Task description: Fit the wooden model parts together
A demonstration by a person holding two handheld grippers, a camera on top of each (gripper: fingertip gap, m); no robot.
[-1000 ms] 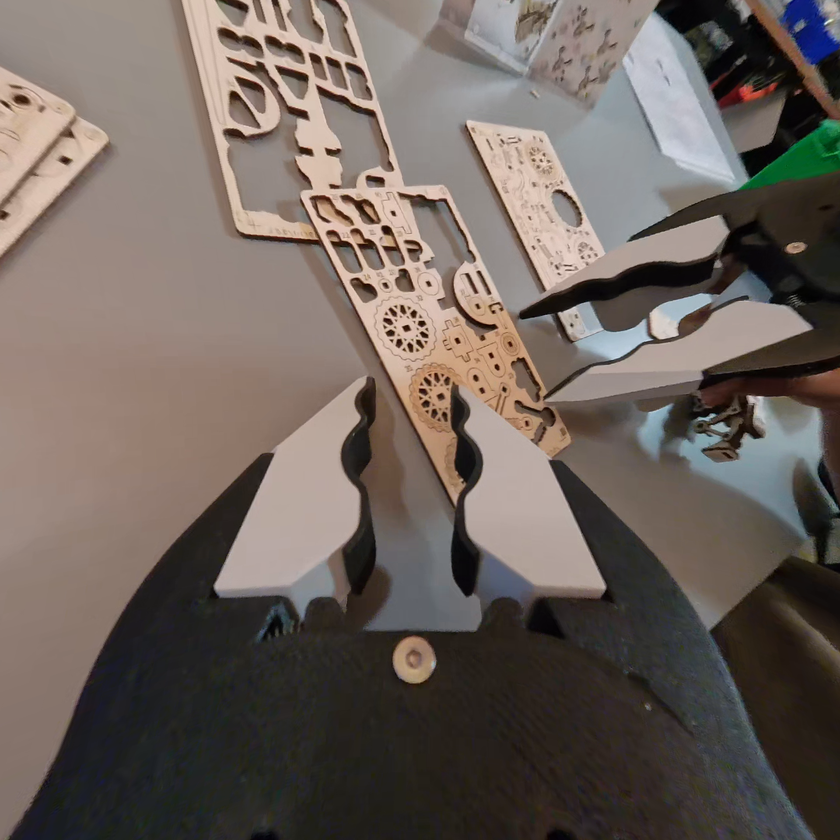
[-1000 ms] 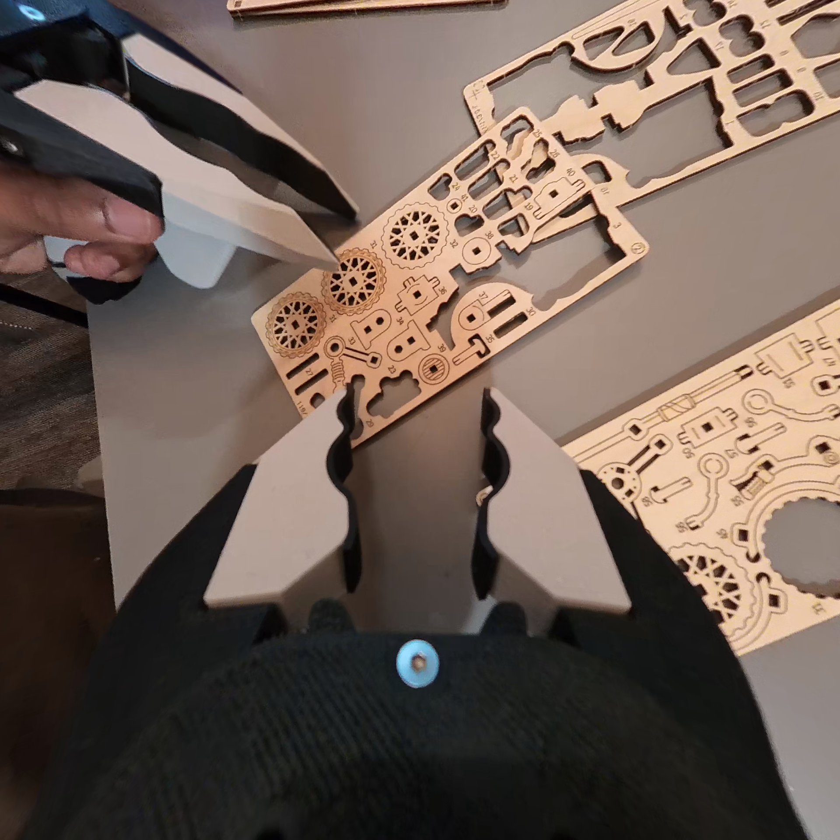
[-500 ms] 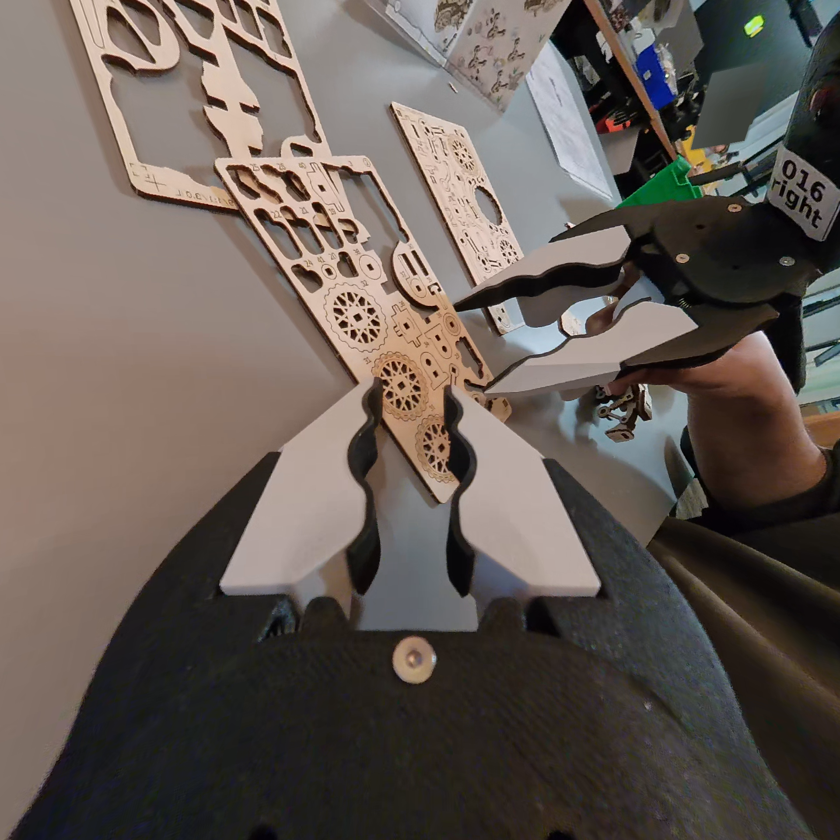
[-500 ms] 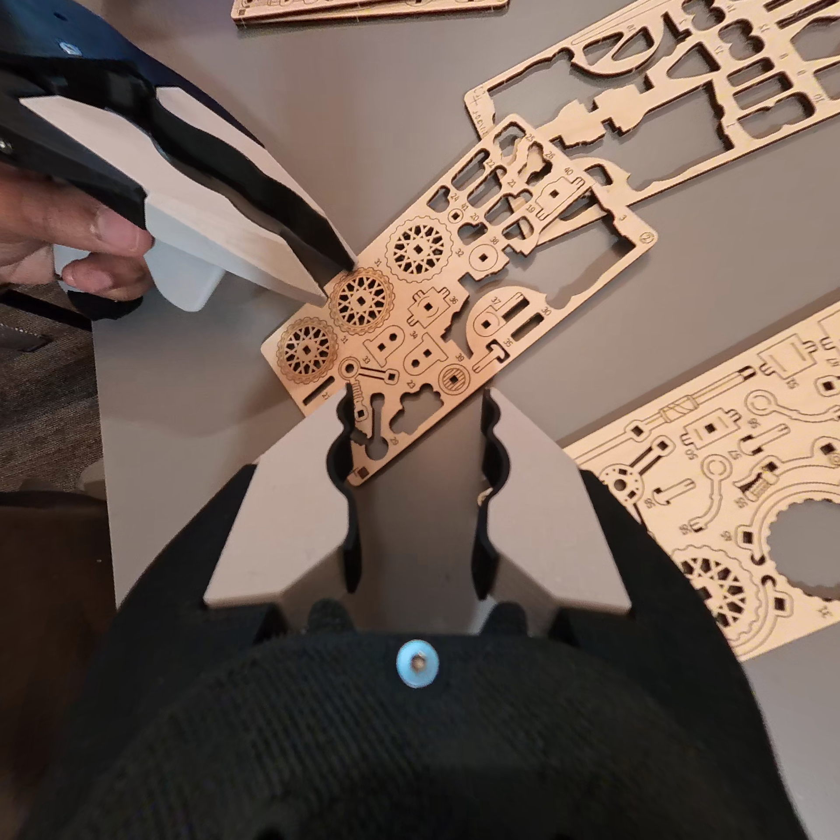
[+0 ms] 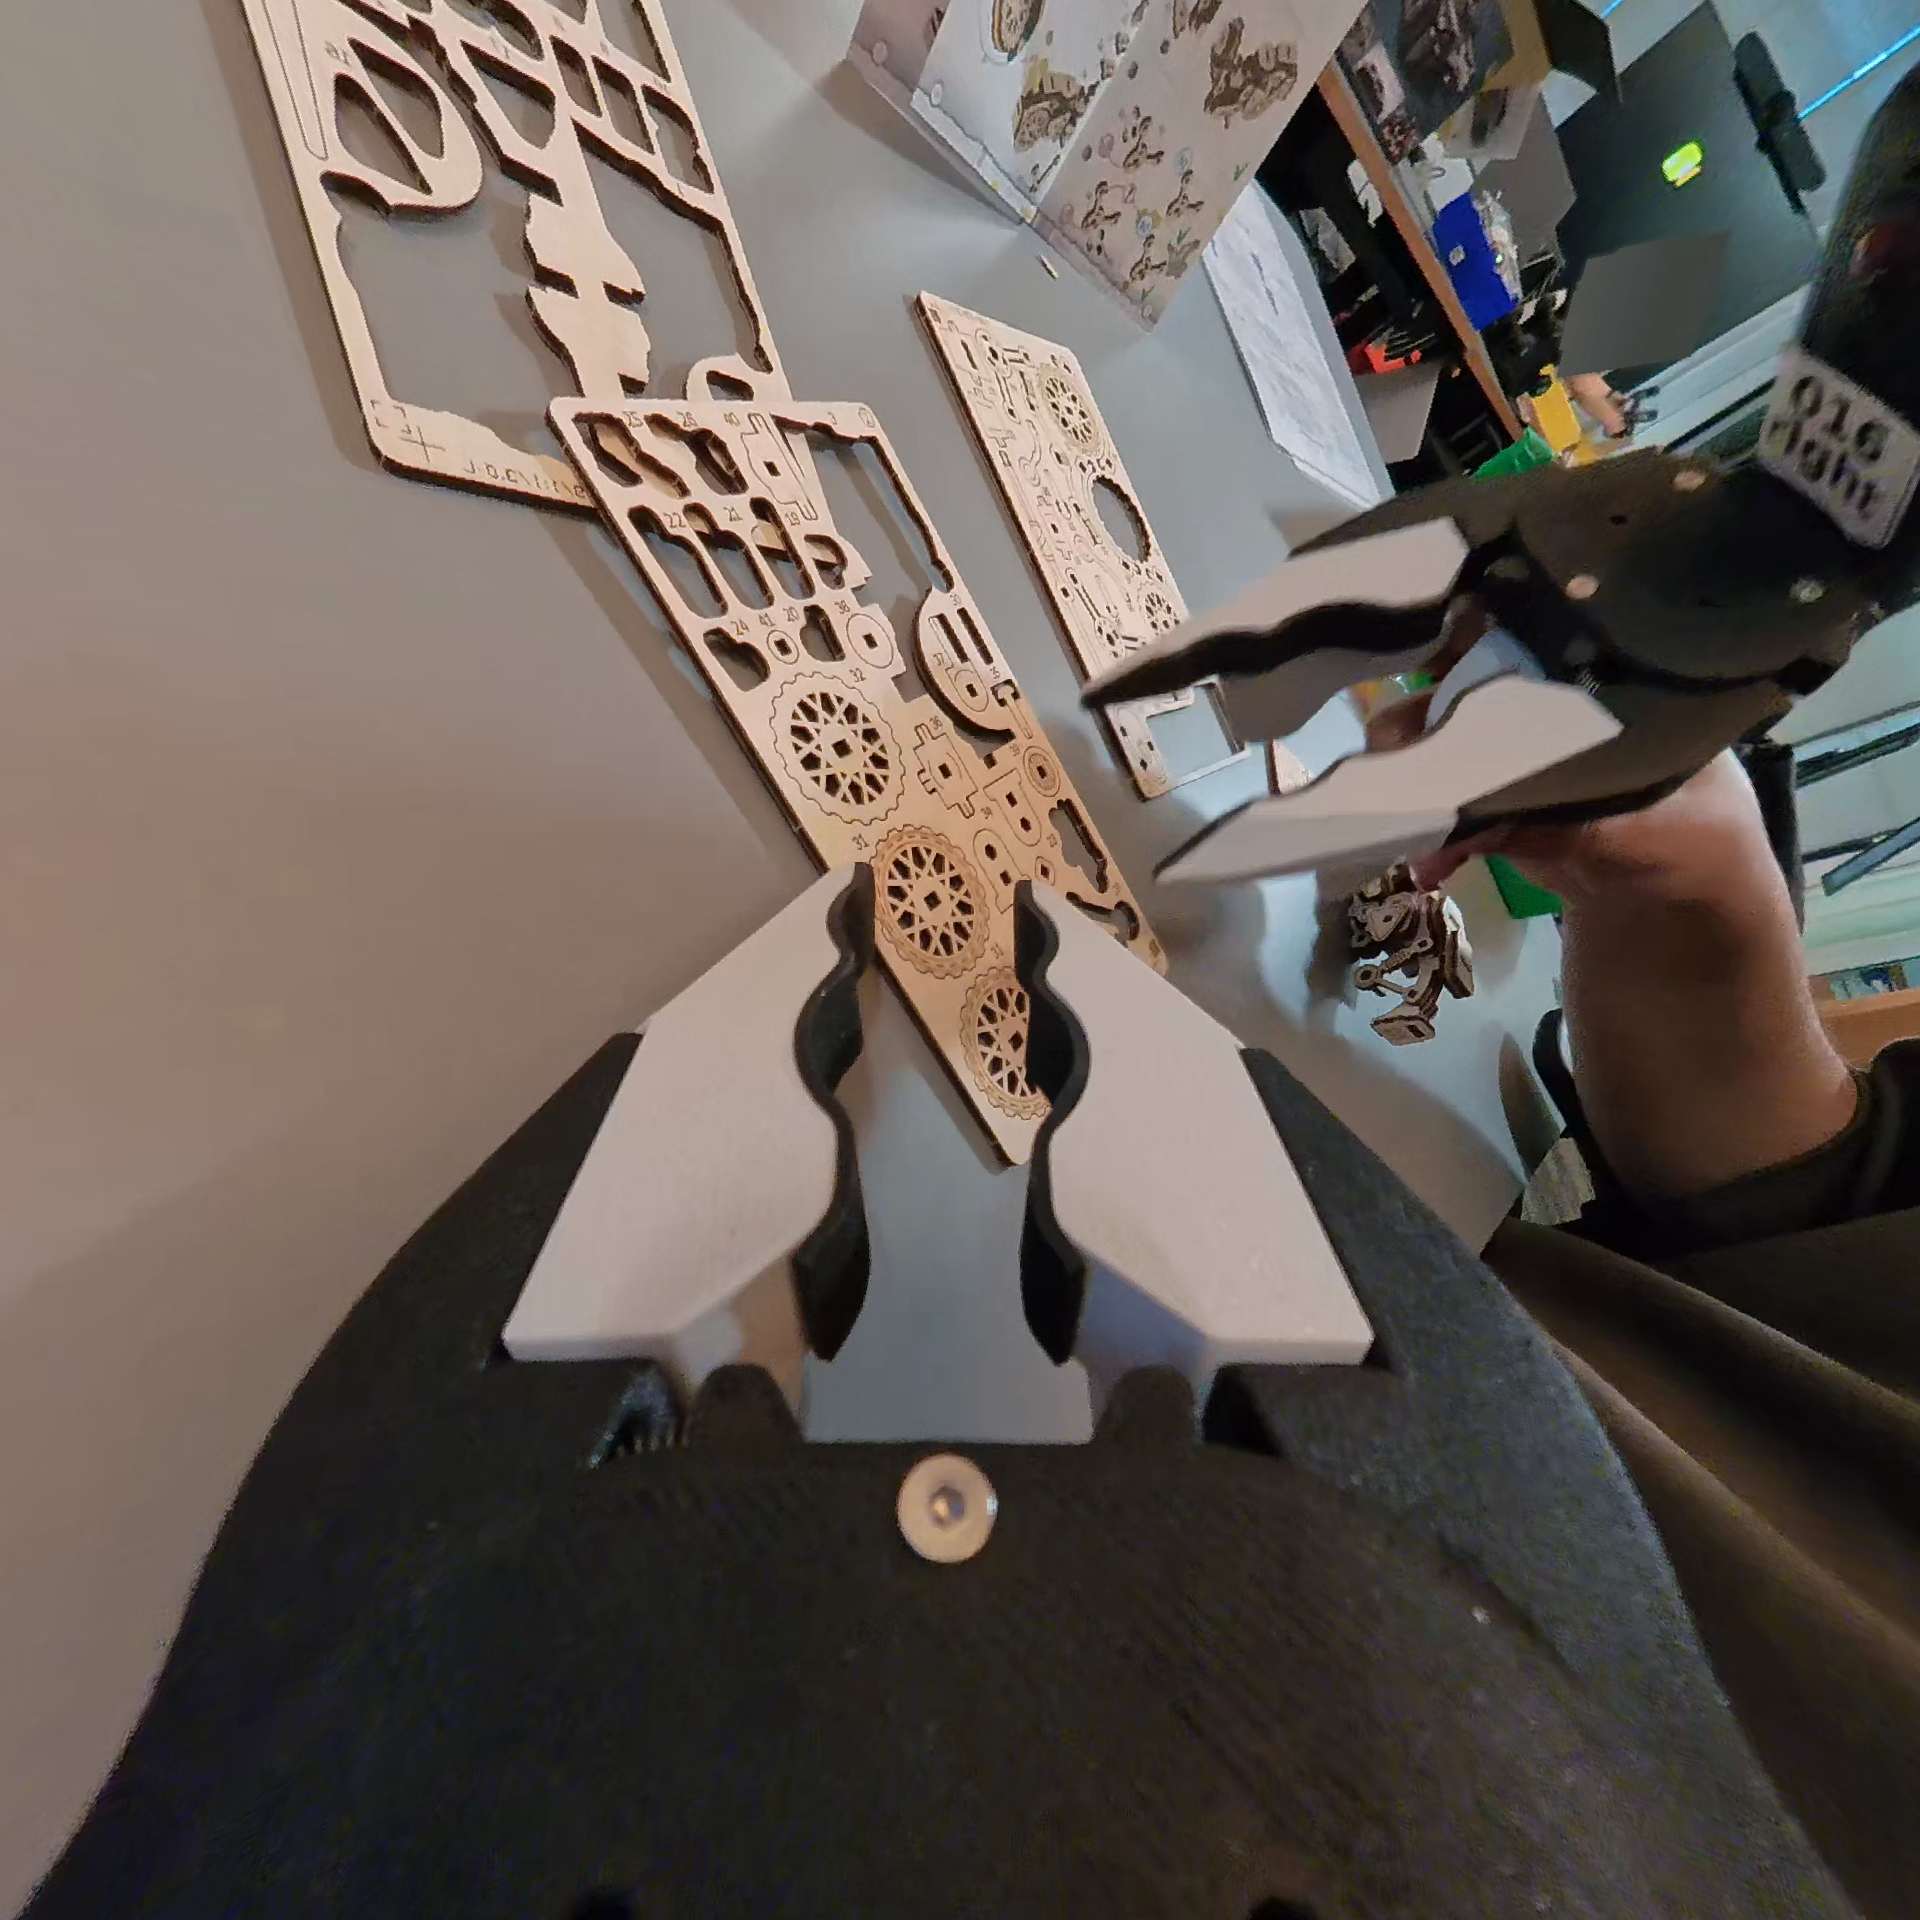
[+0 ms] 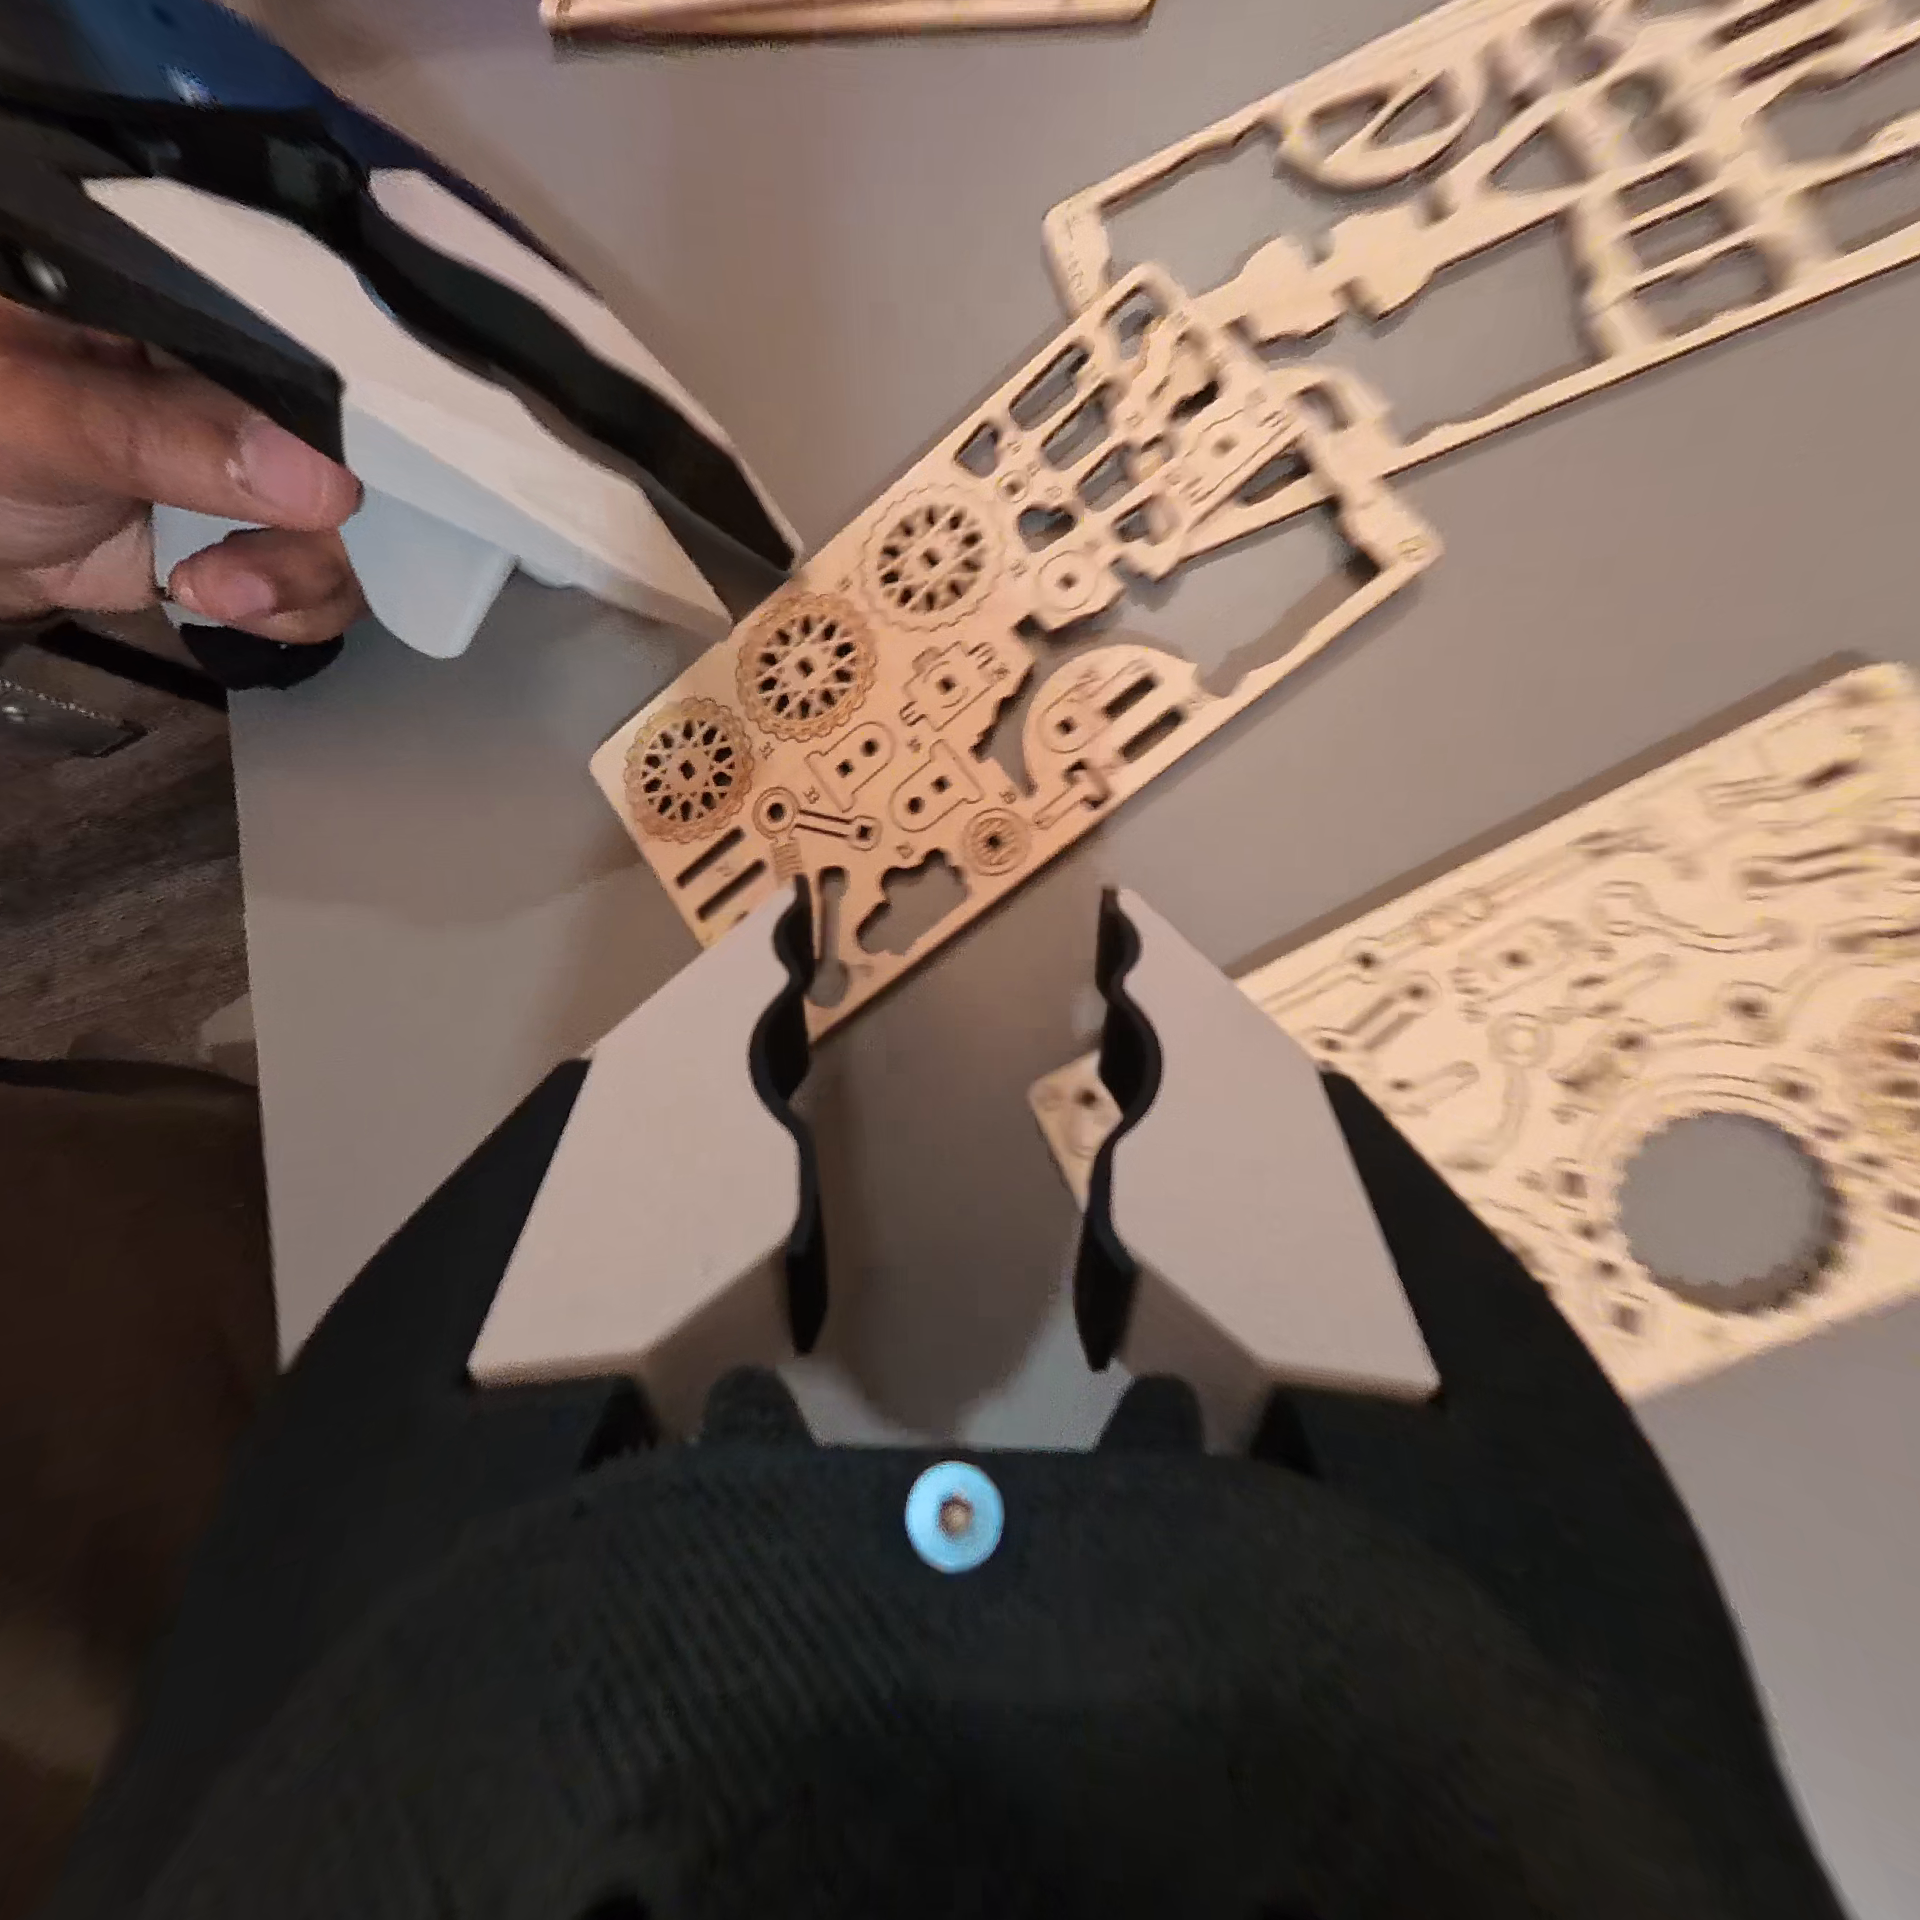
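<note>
A thin wooden parts sheet with three spoked wheels (image 5: 883, 748) lies flat on the grey table; it also shows in the right wrist view (image 6: 987, 707). My left gripper (image 5: 940, 904) is open and low, with the sheet's near wheel corner showing between its fingers. It appears in the right wrist view (image 6: 764, 582) with its tips at the sheet's wheel end. My right gripper (image 6: 951, 904) is open and empty over the sheet's other near edge. In the left wrist view it (image 5: 1127, 784) hovers above the table, right of the sheet.
A large, mostly emptied sheet frame (image 5: 540, 239) overlaps the wheel sheet's far end. Another parts sheet with a round hole (image 6: 1558, 1039) lies to the right. A small assembled wooden piece (image 5: 1413, 966) sits near the table edge (image 6: 244, 935). A printed booklet (image 5: 1091, 125) lies at the back.
My left gripper has come down and forward to the sheet's wheel corner, and its fingers have narrowed a little. The right gripper has shifted slightly and stays open.
</note>
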